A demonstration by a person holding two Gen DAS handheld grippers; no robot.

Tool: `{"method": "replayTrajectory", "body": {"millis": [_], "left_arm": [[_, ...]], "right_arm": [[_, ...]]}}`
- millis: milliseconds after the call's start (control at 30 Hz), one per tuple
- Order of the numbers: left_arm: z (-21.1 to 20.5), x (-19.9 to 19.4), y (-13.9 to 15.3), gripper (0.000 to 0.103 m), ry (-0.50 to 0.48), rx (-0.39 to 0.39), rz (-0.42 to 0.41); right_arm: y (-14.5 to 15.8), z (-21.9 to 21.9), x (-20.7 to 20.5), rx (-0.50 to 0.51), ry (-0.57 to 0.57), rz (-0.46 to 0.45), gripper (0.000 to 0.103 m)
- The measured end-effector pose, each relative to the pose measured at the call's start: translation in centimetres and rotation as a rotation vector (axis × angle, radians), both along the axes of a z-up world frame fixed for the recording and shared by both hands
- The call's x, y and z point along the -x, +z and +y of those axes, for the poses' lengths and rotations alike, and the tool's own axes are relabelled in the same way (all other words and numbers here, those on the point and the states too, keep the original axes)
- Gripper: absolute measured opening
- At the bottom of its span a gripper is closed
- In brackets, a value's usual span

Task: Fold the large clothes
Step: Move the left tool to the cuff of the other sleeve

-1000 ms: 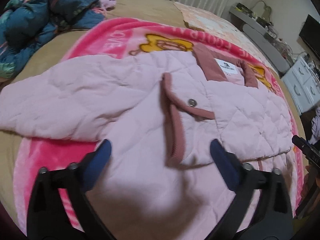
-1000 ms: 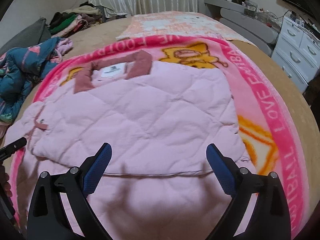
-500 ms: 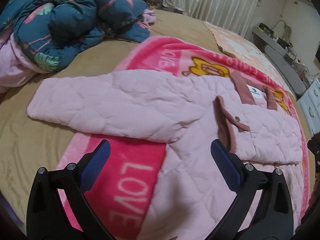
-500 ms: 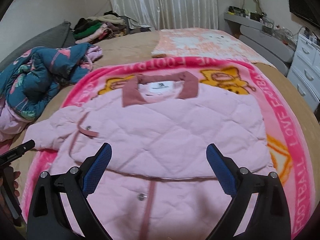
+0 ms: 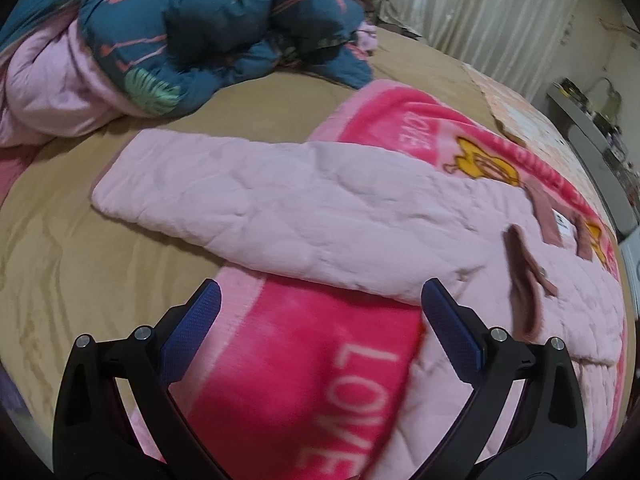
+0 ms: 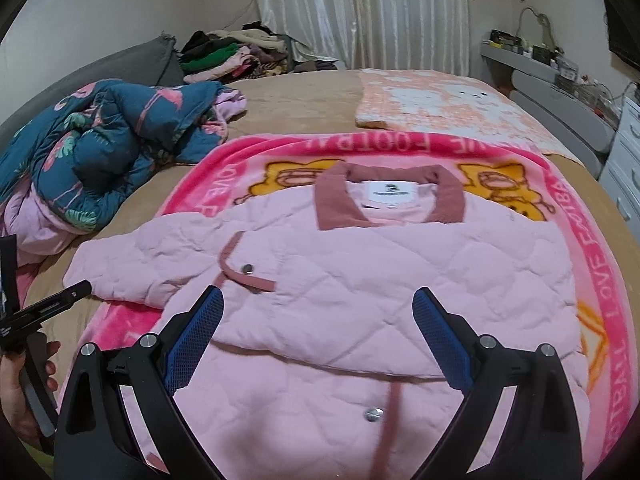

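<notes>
A pink quilted jacket (image 6: 400, 280) with a dusty-rose collar (image 6: 390, 196) lies on a bright pink blanket (image 6: 600, 264). Its right side is folded over the body. Its left sleeve (image 5: 256, 204) stretches out flat onto the tan bedsheet. My left gripper (image 5: 320, 320) is open and empty, hovering above the blanket just near of the sleeve. My right gripper (image 6: 318, 324) is open and empty above the jacket's lower front. The left gripper's tip also shows at the left edge of the right wrist view (image 6: 48, 304).
A rumpled teal flamingo-print quilt (image 5: 192, 36) is piled at the far left of the bed. A peach patterned blanket (image 6: 440, 108) lies beyond the jacket. Stacked clothes (image 6: 236, 56) sit by the curtain. A white dresser (image 6: 624, 168) stands at the right.
Both grippers have pulled back from the jacket. The left one swung left, from over the jacket's front to near the outstretched sleeve. The jacket lies as before.
</notes>
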State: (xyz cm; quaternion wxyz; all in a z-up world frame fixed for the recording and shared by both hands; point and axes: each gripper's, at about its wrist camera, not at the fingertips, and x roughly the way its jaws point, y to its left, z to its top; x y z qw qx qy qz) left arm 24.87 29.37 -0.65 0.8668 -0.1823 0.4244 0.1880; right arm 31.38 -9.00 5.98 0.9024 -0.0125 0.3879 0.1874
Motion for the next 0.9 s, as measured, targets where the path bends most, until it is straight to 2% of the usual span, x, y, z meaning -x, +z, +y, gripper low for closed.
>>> {"method": "replayTrajectory", "body": {"millis": [567, 900], "left_arm": [[10.3, 0.6, -3.4, 0.094, 0.245, 0.085, 0.027], [14.4, 0.5, -6.4, 0.094, 0.343, 0.168, -0.027]], "right_arm": [[-1.9, 13.0, 0.3, 0.019, 0.206, 0.012, 0.095], [-4.4, 17.7, 1.9, 0.039, 0.309, 0.041, 0.095]]}}
